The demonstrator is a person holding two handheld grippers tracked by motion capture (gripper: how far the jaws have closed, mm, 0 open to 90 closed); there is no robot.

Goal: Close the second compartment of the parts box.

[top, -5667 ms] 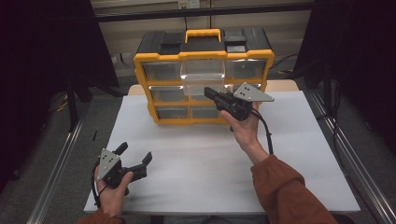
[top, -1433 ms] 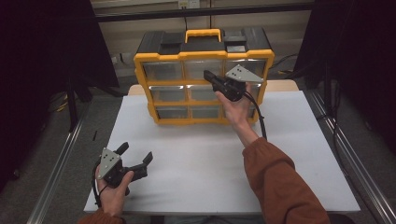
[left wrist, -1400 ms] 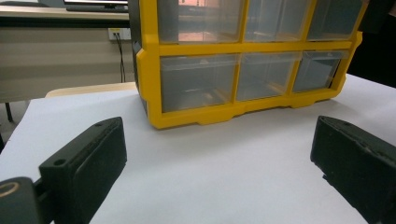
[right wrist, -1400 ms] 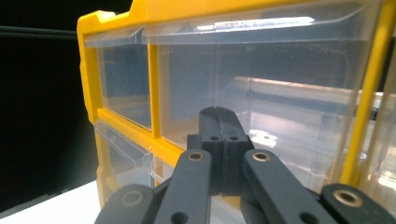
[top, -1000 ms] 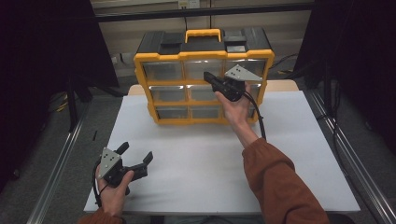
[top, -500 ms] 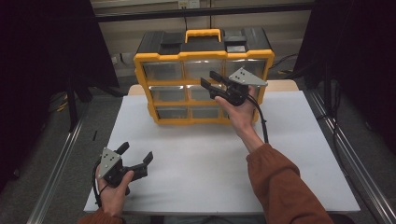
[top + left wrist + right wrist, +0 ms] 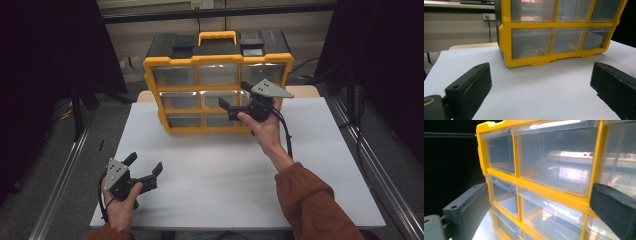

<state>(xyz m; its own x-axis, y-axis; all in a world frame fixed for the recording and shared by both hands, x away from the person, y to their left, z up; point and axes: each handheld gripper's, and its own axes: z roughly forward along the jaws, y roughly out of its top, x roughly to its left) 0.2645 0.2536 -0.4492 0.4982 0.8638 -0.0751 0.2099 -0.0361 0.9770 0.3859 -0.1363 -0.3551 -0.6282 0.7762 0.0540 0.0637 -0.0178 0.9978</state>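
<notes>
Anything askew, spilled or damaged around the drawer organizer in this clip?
Nothing stands out. The yellow drawer organizer stands upright and square on the white table, its clear drawers pushed in. The right gripper hangs open just in front of it; the left gripper is open near the table's front edge.

A white table [image 7: 200, 200] stands on a grey floor [image 7: 45, 175], metal rails [image 7: 60, 185] running along its left and right edges. Behind its far edge, a beige wall [image 7: 280, 20] carries a socket [image 7: 486, 16], with dark curtains [image 7: 45, 60] on both sides.
</notes>
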